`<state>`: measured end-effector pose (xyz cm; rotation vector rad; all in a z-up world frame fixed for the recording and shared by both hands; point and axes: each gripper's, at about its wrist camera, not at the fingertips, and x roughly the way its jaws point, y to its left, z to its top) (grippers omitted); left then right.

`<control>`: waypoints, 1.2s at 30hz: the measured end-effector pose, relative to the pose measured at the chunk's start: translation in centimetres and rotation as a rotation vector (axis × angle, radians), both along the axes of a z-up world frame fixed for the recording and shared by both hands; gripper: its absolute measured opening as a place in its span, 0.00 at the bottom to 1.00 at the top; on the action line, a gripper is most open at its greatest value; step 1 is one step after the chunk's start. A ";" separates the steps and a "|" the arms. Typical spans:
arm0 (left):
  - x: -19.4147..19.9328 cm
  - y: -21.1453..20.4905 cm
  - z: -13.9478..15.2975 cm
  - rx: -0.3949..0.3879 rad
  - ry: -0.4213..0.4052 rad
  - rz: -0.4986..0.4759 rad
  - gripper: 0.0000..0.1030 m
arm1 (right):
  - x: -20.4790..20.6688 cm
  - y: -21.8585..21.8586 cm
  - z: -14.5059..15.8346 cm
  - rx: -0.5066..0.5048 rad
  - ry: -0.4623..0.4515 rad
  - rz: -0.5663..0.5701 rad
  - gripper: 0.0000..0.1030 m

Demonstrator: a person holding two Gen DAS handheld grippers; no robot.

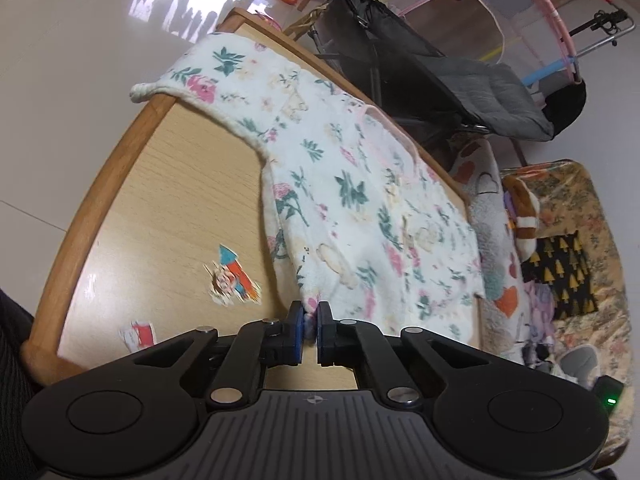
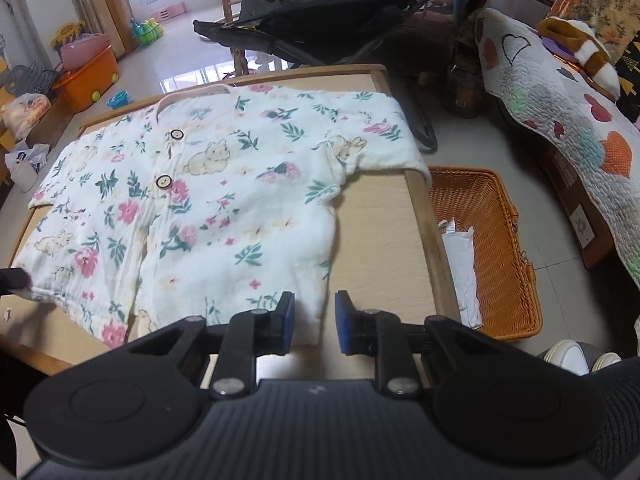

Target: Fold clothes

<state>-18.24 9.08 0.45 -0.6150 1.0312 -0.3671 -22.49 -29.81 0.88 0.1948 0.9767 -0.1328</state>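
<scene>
1. On the wooden table (image 2: 416, 240), a white floral baby shirt (image 2: 224, 208) is lying spread flat with its front up, its two brown buttons (image 2: 176, 135) showing beside printed rabbits; its neckline is reaching the table's far edge and its hem is lying along the near edge.
2. One sleeve is draping over the table's far right corner, and in the left wrist view the other sleeve is hanging past the rim at the opposite side.
3. At the near edge, the left gripper (image 1: 311, 322) is pinching the hem corner of the shirt, its blue pads pressed together on a fold of cloth.
4. Near the hem's other end, the right gripper (image 2: 315, 318) is standing with its jaws apart, the shirt's lower corner lying between them; the pads are not pressing on the cloth.
5. Cartoon stickers (image 1: 232, 280) are showing on the bare tabletop beside the shirt; no writing on them is legible.
6. Beside the table's right edge, an orange wicker basket (image 2: 504, 240) is holding a white garment (image 2: 460, 264).
7. Beyond the far edge, a dark folding stroller (image 2: 320, 12) is standing, and a heart-patterned quilt (image 2: 560, 112) is draping over furniture at the right.
</scene>
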 end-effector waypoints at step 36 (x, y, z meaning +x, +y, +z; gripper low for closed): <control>-0.6 0.5 -0.3 0.150 -0.039 0.060 0.63 | 0.4 3.4 1.2 -0.306 0.126 0.174 0.05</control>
